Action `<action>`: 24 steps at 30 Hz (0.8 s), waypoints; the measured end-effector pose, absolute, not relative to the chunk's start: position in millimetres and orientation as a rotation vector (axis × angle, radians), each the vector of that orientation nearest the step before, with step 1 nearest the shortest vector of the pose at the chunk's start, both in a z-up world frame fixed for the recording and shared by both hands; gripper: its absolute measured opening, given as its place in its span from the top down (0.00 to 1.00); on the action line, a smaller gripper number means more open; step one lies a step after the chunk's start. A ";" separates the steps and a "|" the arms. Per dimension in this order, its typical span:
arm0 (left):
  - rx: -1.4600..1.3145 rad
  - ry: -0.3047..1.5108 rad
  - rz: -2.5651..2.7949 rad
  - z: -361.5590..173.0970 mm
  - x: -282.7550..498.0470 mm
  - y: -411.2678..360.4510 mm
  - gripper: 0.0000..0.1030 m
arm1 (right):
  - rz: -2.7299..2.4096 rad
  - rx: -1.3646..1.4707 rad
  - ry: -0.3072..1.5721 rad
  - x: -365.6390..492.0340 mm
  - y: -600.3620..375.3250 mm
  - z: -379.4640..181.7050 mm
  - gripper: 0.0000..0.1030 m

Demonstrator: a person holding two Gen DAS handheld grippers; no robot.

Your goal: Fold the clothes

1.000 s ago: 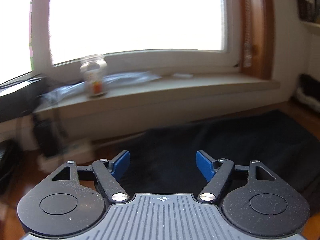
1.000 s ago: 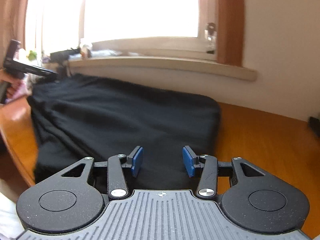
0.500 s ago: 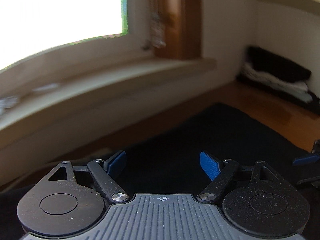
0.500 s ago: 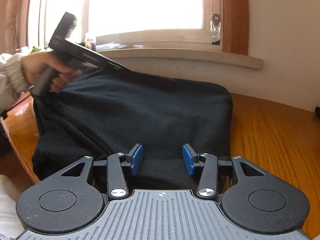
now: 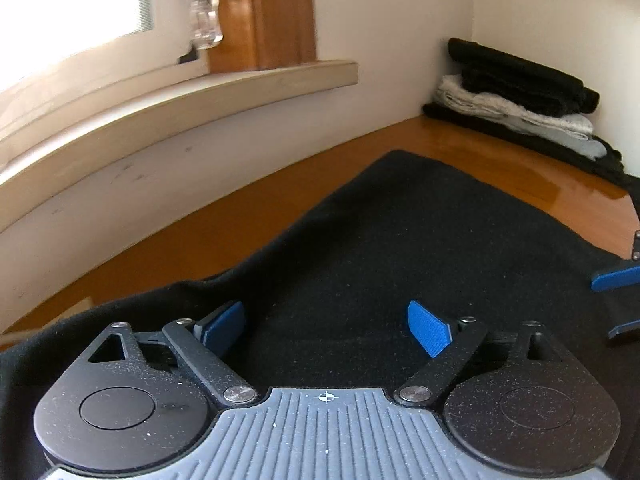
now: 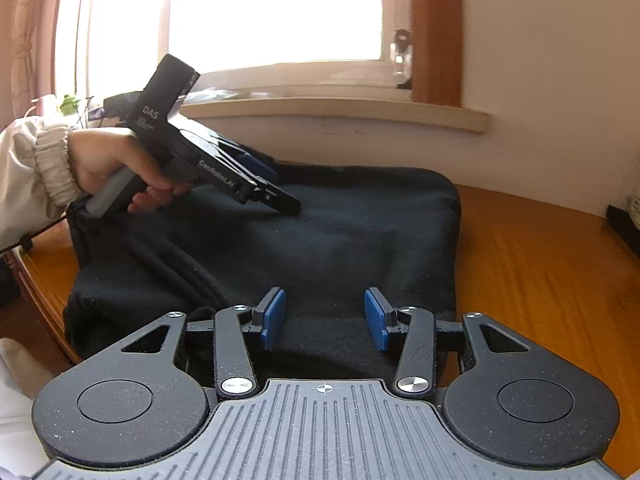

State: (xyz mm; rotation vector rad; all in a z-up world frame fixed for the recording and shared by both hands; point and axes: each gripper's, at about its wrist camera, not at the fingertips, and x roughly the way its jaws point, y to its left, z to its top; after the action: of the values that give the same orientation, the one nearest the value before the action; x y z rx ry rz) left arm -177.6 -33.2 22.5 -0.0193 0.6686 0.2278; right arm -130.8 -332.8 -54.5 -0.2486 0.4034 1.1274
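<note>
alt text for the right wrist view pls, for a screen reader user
The right gripper, blue pads apart with nothing between them, hovers over the near edge of a black garment spread on a wooden table. Across it, a hand in a pale sleeve points the left gripper down at the cloth below a bright window.

Bright window (image 6: 272, 8) w/ stone sill (image 5: 180, 96), white walls (image 5: 392, 12), wooden tabletop (image 6: 540, 272)

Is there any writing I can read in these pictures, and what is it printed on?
"DAS": white letters on the upper block of the left tool, seen from the right wrist camera.
Smaller lines under "DAS": too small to read.
"GenRobot.AI": white letters along the side of the same tool's body.
Left wrist camera: no writing; the black garment, table and clothes stack carry none.
</note>
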 end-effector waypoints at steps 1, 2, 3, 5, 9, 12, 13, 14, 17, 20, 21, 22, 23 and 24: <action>-0.019 0.669 0.228 23.7 -170.5 -36.6 0.11 | 1.122 -0.250 0.407 -126.1 -337.9 -54.0 0.58; -0.019 0.669 0.225 24.9 -161.4 -39.6 0.11 | 1.117 -0.251 0.411 -121.3 -343.1 -53.6 0.58; -0.020 0.670 0.222 26.5 -154.4 -43.3 0.11 | 1.111 -0.250 0.416 -116.5 -348.5 -53.3 0.58; -0.018 0.669 0.218 27.9 -141.3 -52.1 0.10 | 1.094 -0.251 0.423 -106.4 -360.3 -53.0 0.58; -0.018 0.672 0.208 29.5 -111.4 -63.6 0.09 | 1.073 -0.234 0.438 -84.8 -383.1 -53.7 0.58; -0.022 0.674 0.197 29.2 -93.2 -68.6 0.08 | 1.057 -0.207 0.445 -71.2 -395.3 -55.6 0.58; -0.022 0.674 0.192 29.1 -88.7 -69.9 0.08 | 1.051 -0.198 0.445 -68.6 -398.9 -56.6 0.58; -0.021 0.674 0.189 28.8 -85.8 -71.0 0.08 | 1.046 -0.191 0.441 -68.1 -402.8 -57.7 0.58; -0.017 0.673 0.182 28.3 -79.6 -73.6 0.08 | 1.036 -0.183 0.429 -70.7 -410.3 -60.2 0.57; -0.020 0.674 0.182 28.1 -79.1 -73.1 0.08 | 1.028 -0.173 0.420 -71.7 -411.8 -62.2 0.57; -0.021 0.674 0.183 28.0 -78.8 -73.0 0.07 | 1.026 -0.169 0.417 -71.8 -411.7 -62.9 0.57; -0.017 0.675 0.188 28.2 -78.8 -73.7 0.06 | 1.023 -0.166 0.414 -72.0 -411.6 -63.6 0.57; -0.013 0.675 0.193 28.3 -78.7 -74.4 0.05 | 1.020 -0.161 0.412 -72.1 -411.7 -64.3 0.57; -0.009 0.675 0.198 28.5 -78.6 -75.0 0.04 | 1.018 -0.154 0.410 -72.2 -412.0 -65.0 0.57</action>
State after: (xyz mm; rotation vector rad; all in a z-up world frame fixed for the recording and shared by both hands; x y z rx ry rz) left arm -78.6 -75.0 28.5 -0.0093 0.6749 0.1981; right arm -72.2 -412.0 -65.0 -0.1542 0.4098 1.0180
